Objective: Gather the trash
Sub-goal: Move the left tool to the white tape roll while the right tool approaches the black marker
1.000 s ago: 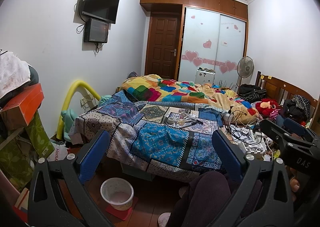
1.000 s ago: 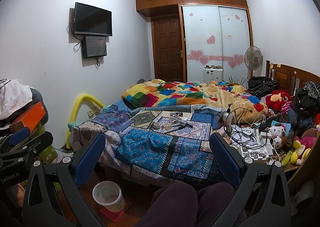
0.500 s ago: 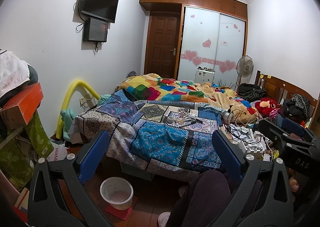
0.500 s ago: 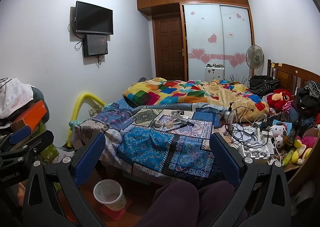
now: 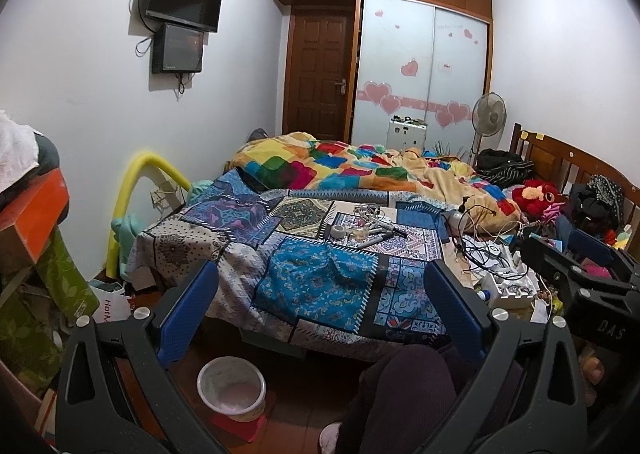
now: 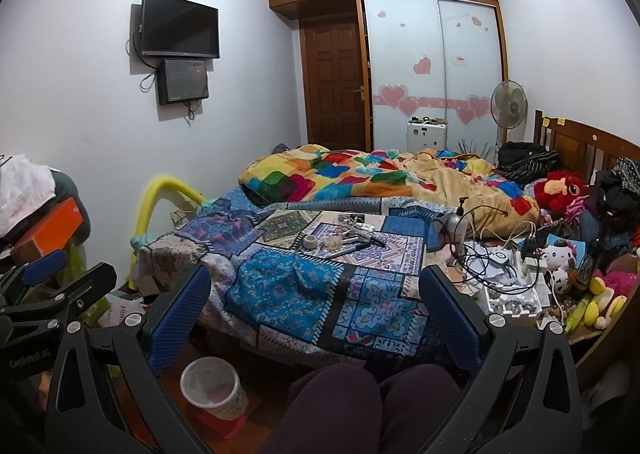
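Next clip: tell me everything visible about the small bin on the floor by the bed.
The bin is a small round pail, pale cream with a faint print, plastic by the look. It stands upright and open-topped on the dark floor at the foot of the bed, resting on a flat red mat. Its inside looks pale pink; no trash shows in it. Neither claw touches it.

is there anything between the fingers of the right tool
No, the right tool is open with nothing between its blue pads; only the bedspread and the waste bin show beyond it.
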`<state>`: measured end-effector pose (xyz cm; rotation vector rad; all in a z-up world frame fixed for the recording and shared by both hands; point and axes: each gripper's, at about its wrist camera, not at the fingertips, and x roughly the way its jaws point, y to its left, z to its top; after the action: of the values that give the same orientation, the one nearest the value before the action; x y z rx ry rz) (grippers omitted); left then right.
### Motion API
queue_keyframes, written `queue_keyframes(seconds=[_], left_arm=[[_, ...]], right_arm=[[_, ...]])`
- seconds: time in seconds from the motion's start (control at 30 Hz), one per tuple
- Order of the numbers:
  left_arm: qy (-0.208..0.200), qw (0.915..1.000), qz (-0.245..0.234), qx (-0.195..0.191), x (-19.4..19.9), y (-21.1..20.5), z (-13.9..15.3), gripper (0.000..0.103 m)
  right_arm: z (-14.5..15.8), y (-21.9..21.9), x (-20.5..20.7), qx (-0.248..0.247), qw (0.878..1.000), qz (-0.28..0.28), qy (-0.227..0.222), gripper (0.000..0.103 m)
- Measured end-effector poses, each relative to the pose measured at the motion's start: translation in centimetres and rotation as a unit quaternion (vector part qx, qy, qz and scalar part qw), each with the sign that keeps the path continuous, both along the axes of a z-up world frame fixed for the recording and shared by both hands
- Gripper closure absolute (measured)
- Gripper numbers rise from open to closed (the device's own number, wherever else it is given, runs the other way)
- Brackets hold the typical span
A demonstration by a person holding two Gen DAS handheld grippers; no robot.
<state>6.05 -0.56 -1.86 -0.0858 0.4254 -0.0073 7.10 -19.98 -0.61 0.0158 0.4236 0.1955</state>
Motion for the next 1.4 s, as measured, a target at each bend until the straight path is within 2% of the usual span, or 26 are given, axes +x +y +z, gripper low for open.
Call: queue_keyframes(seconds=[0.33, 0.57, 0.83, 1.0, 1.1, 1.17, 1.2, 1.3, 1.4], left_arm=[[0.026, 0.9995, -0.011, -0.015, 8.6, -0.4, -0.1, 0.000], [0.071, 0.9974, -0.007, -0.012, 16.1, -1.1, -2.4, 0.000], [0.130, 0.9915, 0.002, 0.003, 26.1, -2.4, -6.6, 0.000], [0.176, 0.9844, -0.005, 0.002, 32.0, -2.7, -10.4, 0.000], [0.213, 0.9767, -0.019, -0.006, 35.6, -2.9, -12.9, 0.000], [0.223, 0.9744, -0.025, -0.010, 37.6, -3.1, -14.2, 0.000], [0.227, 0.9734, -0.028, -0.010, 38.6, -3.3, -15.0, 0.004], [0.239, 0.9703, -0.034, -0.012, 41.2, -3.5, -16.8, 0.016], [0.252, 0.9662, -0.042, -0.036, 43.6, -3.3, -18.7, 0.025]], right_arm=[[-1.3, -1.2, 6.8, -0.008, 0.999, -0.015, 0.050, 0.000], [-3.3, -2.3, 12.9, -0.036, 0.996, -0.019, 0.079, 0.000], [-6.4, -4.3, 21.7, -0.042, 0.991, -0.008, 0.128, 0.000], [-8.6, -5.4, 27.1, -0.032, 0.987, -0.003, 0.158, 0.000], [-10.0, -6.3, 30.2, -0.023, 0.985, -0.004, 0.170, 0.000], [-11.2, -6.7, 32.5, -0.018, 0.984, -0.002, 0.177, 0.000], [-11.5, -6.9, 33.4, -0.016, 0.983, -0.002, 0.181, 0.001], [-13.5, -7.2, 37.1, -0.008, 0.979, 0.011, 0.205, 0.013], [-15.4, -7.1, 39.9, -0.011, 0.974, 0.022, 0.224, 0.024]])
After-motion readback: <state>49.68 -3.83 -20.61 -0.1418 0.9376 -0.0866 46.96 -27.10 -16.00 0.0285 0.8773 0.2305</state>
